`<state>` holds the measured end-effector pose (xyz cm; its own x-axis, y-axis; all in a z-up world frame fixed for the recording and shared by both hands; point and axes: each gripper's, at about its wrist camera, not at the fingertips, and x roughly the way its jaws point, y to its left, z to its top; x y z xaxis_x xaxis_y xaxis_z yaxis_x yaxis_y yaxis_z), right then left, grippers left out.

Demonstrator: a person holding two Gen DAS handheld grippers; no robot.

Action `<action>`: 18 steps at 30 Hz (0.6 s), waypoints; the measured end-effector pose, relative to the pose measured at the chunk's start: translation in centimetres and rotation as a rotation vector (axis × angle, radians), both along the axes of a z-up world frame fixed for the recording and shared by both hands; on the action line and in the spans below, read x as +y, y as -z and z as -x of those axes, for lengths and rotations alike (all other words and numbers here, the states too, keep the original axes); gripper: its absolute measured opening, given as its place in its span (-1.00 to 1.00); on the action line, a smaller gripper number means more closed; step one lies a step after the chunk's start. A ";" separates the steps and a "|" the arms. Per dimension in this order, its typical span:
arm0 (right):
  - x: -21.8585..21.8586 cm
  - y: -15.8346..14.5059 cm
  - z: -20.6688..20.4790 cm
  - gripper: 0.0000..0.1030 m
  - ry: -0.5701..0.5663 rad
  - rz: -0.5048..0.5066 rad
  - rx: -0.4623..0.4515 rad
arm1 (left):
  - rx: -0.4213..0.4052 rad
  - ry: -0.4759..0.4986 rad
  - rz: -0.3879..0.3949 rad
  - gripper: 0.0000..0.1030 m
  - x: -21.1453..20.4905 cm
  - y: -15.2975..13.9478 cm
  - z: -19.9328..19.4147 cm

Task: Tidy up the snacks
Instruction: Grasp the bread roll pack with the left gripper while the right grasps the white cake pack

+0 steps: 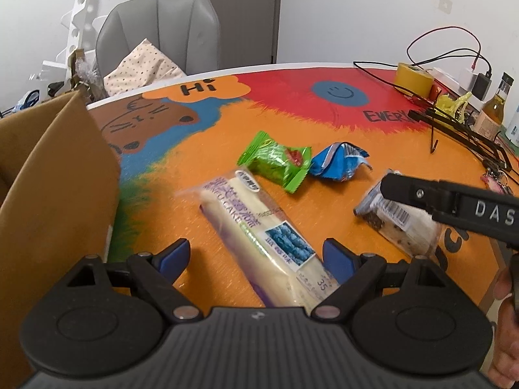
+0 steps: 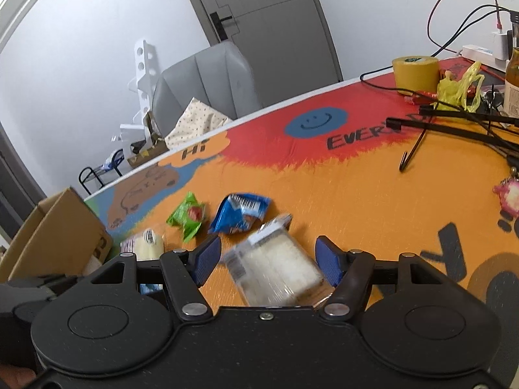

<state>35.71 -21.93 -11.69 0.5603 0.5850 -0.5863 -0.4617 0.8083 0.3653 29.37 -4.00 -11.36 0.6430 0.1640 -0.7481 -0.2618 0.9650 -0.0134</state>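
Snacks lie spread on your bench (image 1: 324, 168), on its orange, red & blue printed cover. Your left hand-held gripper (image 1: 256, 256) is spread wide w/ the long blueberry cake pack (image 1: 256, 236) running lengthwise between its blue pads; the pads don't touch the wrapper as far as you can see. Your right hand-held gripper (image 2: 267, 261) is also spread, w/ the clear-wrapped cake slice (image 2: 275, 269) between its pads (image 2: 327, 261), gaps showing on both sides; in the left wrist view its finger lies across that slice from the right. Green snack packet (image 1: 275, 162) & blue snack packet (image 1: 337, 162) sit side by side farther out on the bench, edges touching or nearly so, both apart from the 2 cakes. Cardboard box (image 1: 55, 175) stands at the left end, flaps up, just beside the blueberry cake pack. On the far right: yellow tape roll (image 1: 412, 77), cables, bottle (image 1: 493, 110), well apart from the snacks. Grey chair (image 1: 162, 32) stands behind the bench.
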 end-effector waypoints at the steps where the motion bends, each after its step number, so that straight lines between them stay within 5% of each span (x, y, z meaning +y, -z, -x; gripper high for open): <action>1: 0.2 0.2 0.3 0.27 -0.005 0.009 0.008 | 0.000 0.000 0.000 0.71 0.1 0.0 0.1; 4: 0.6 0.3 1.2 0.26 -0.007 0.047 -0.015 | -0.005 -0.001 -0.003 0.70 0.2 -0.1 0.7; 7: 0.8 0.1 1.8 -0.08 0.011 0.095 -0.031 | -0.019 0.008 0.003 0.66 0.3 0.0 1.3; 9: 0.6 0.0 2.1 -0.11 0.009 0.094 -0.024 | -0.029 0.015 0.013 0.63 0.3 0.1 1.6; 18: -0.5 -0.1 5.0 -0.13 0.044 0.097 -0.015 | -0.055 0.045 0.055 -0.07 0.5 -0.2 3.2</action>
